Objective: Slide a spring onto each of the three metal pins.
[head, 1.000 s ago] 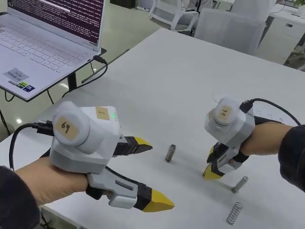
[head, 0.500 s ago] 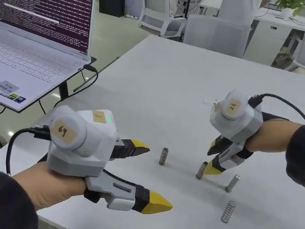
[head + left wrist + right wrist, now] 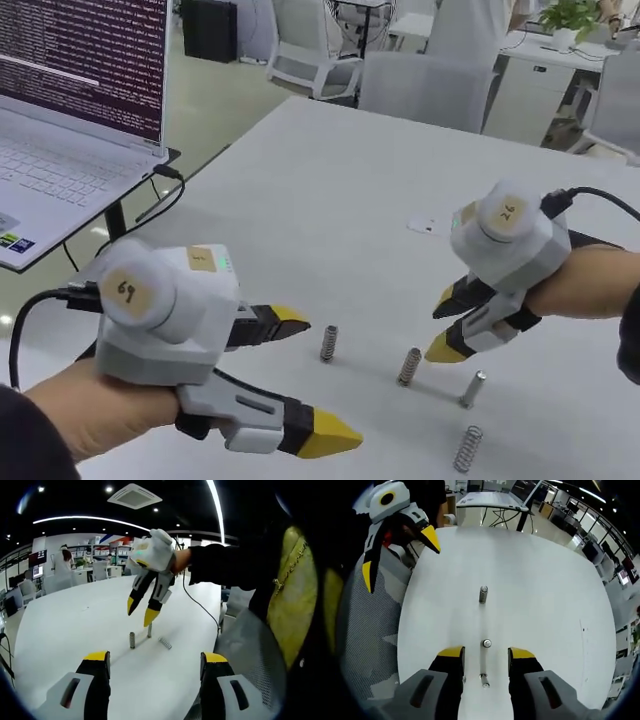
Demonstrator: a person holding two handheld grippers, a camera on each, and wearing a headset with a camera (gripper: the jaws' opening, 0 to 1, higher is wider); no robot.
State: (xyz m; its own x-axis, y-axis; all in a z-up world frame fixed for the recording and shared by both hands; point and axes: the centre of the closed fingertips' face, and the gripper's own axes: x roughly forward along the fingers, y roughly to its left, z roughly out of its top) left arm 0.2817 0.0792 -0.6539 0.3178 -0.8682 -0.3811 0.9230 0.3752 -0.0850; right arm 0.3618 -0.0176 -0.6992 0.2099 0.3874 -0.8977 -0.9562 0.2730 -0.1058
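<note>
Two of the three pins already carry springs: the end pin (image 3: 328, 343) nearest your left gripper (image 3: 312, 378) and the middle pin (image 3: 409, 366). The third pin (image 3: 472, 388) stands bare, and the loose spring (image 3: 466, 449) lies on its side on the desk (image 3: 330, 200) just beside it, towards you. Both pairs of jaws are parted and hold nothing. Your right gripper (image 3: 441, 326) hangs just above the middle pin.

The job now looks like fetching that last spring, and your right gripper is the nearer one. Come down across the coils close to one end, not along the length, so the other end stays free to go over the pin. Pinch lightly, since a hard squeeze will likely flatten the coils or flick the spring away. Turn it upright and centre its open end over the pin top, using the right gripper view to check. Lower it straight down the pin before you let go. The middle pin is close, so approach from the outer side. Hold your left gripper well apart.
</note>
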